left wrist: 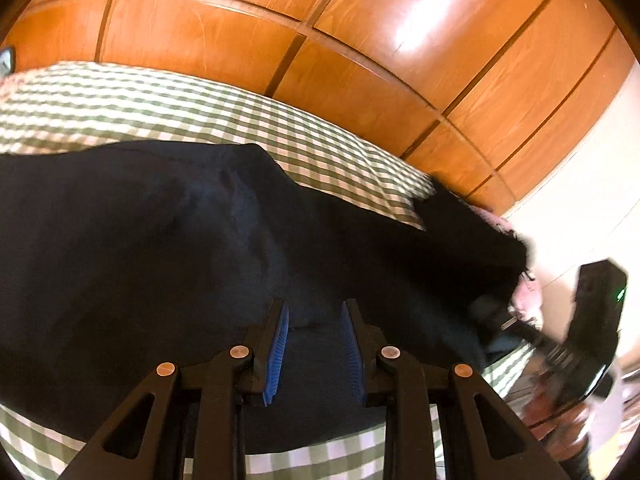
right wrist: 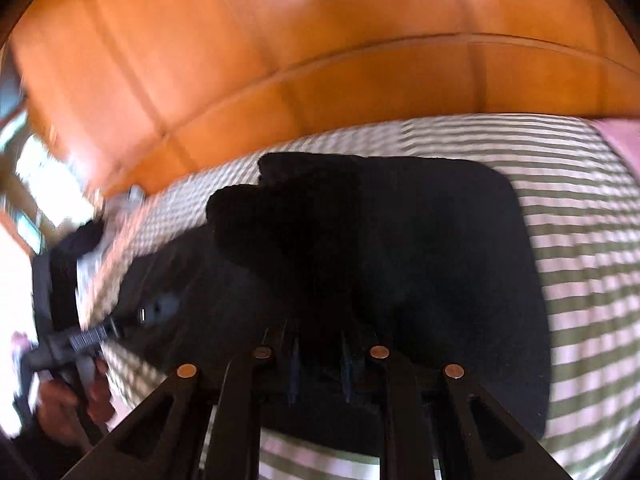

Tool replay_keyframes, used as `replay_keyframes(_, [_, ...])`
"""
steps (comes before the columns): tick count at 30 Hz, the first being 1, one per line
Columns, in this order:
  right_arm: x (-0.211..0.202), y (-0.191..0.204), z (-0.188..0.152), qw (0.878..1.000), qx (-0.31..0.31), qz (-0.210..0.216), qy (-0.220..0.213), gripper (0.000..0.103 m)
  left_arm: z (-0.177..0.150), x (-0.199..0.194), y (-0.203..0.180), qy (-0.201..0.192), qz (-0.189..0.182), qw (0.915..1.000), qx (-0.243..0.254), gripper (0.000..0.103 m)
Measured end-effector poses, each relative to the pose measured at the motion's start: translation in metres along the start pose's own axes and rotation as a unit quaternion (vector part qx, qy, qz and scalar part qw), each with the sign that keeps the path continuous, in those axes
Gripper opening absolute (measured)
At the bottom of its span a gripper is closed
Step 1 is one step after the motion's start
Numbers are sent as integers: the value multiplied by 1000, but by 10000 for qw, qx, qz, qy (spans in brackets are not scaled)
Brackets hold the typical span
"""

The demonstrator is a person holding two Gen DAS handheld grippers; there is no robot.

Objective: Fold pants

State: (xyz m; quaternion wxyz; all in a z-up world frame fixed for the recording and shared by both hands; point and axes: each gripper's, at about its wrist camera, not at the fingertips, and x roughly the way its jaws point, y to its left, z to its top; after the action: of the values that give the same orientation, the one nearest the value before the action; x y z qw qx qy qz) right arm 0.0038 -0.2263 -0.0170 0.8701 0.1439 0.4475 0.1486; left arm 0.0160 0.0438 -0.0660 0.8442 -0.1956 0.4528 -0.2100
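Note:
Dark navy pants (left wrist: 160, 240) lie spread on a bed with a green and white checked sheet (left wrist: 120, 104). My left gripper (left wrist: 314, 312) is open, its blue pads just above the cloth near the near edge. In the left wrist view my right gripper (left wrist: 492, 312) is at the right edge of the pants, against the cloth. In the blurred right wrist view the pants (right wrist: 400, 260) fill the middle, and my right gripper (right wrist: 318, 340) is over them with its jaws apart. My left gripper (right wrist: 156, 312) shows at the left there.
A wooden wardrobe (left wrist: 360, 40) stands right behind the bed. A white floor (left wrist: 580, 200) shows on the right past the bed's edge. A pink cloth (right wrist: 620, 140) lies at the far right of the bed.

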Motion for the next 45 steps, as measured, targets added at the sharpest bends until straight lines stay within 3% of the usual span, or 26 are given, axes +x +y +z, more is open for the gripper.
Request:
replay_keyframes(3, [30,30,-14,9980,-491,-78,379,18,3,0,4,89,-365,9991,-193,34])
replay_keyframes(5, [42,39,-14,9962,-715,-177,472,24,7,3,6,228,-631,9970,-396,49])
replay_keyframes(7, [43,43,-22,9942,-935,-210,483,36,9,5,10,313,-833,9941,-626,54])
replay_keyframes(9, [38,45,-23,9947,-903,122,466,59,12,12,13,476,-1026,9898,-862,56])
replay_keyframes(10, [28,41,-22,9948,-823,408,442,60,13,16,14,583,-1111,9872,-989,56])
replay_keyframes(14, [-4,28,-27,9945,-627,787,294,60,16,32,14,838,-1348,9783,-1334,56])
replay_keyframes(16, [-23,15,-31,9962,-450,729,187,60,17,40,12,943,-1316,9774,-1357,56])
replay_keyframes(21, [-72,-44,-50,9996,294,-10,-4,60,15,67,5,1374,-1293,9711,-1461,56])
replay_keyframes(25, [-79,-81,-72,9943,787,-704,111,60,12,81,-7,1583,-1209,9706,-1354,52])
replay_keyframes(28, [-69,-93,-82,9895,945,-1076,194,55,14,85,-19,1600,-1229,9734,-1086,25])
replay_keyframes(32, [-50,-90,-79,9888,1029,-1082,72,52,22,66,-32,1288,-1450,9782,-749,20])
replay_keyframes(34, [-41,-87,-74,9880,938,-1230,19,46,28,51,-35,1075,-1715,9768,-702,20])
replay_keyframes(36, [-37,-87,-69,9866,1018,-1267,-134,33,28,38,-33,908,-1780,9776,-658,20])
replay_keyframes(38, [-31,-89,-66,9865,1041,-1255,-126,30,24,34,-27,875,-1725,9789,-657,19])
replay_keyframes(42, [-19,-89,-68,9886,922,-1179,150,30,1,58,-7,1253,-818,9869,-594,19])
replay_keyframes(45, [-26,-93,-66,9910,815,-949,468,41,-3,64,0,1240,-916,9856,-701,19])
